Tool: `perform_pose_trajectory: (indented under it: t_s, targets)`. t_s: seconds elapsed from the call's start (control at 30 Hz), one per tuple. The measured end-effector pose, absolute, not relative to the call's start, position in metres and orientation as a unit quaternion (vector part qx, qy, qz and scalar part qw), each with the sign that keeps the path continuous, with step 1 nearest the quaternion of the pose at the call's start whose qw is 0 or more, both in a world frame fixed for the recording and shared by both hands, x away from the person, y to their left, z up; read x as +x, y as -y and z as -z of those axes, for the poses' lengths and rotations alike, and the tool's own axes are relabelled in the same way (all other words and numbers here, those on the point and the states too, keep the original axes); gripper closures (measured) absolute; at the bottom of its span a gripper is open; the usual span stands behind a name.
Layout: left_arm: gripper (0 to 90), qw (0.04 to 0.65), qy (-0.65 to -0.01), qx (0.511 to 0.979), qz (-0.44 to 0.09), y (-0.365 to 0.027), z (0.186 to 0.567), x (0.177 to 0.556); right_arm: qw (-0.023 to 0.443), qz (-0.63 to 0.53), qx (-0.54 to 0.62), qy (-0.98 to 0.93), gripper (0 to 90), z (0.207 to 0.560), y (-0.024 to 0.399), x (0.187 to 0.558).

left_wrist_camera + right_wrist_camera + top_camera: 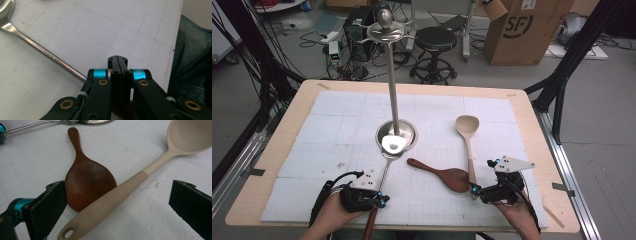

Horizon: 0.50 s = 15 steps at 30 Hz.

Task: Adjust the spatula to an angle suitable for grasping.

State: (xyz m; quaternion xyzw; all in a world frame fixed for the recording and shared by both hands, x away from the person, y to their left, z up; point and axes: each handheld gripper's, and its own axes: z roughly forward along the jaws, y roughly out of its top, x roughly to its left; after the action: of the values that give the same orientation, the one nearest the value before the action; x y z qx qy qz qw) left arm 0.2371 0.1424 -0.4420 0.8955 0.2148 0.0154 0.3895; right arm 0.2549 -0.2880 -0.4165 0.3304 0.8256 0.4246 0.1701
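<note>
Jaws of the left gripper (117, 65) are pressing flat together on the handle of the metal ladle (388, 160), whose shaft is running out from under them toward ten o'clock in the left gripper view. In the high view its bowl is resting at twelve o'clock from that gripper, against the round base of the steel utensil stand (394, 100). Jaws of the right gripper (117, 207) are standing spread wide, with the beige silicone spoon (140, 178) lying between them, untouched, and the dark wooden rice paddle (86, 182) touching the spoon at its nine o'clock side. White gridded mat (432, 115) is covering a pale wooden table (302, 100). Grey floor beyond is carrying cables, a black stool (435, 42) at twelve o'clock and a cardboard box (524, 30) at one o'clock. Counting: two grippers, three utensils, one stand, one stool, one box.
</note>
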Motion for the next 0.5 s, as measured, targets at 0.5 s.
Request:
perform_pose_trajectory:
  t_s: [0.5]
  targets:
    - [89.8, 0.392, -0.242, 0.887, -0.025, -0.162, 0.441, 0.243, 0.169, -0.425, 0.330, -0.826, 0.6, 0.416, 0.288, 0.254]
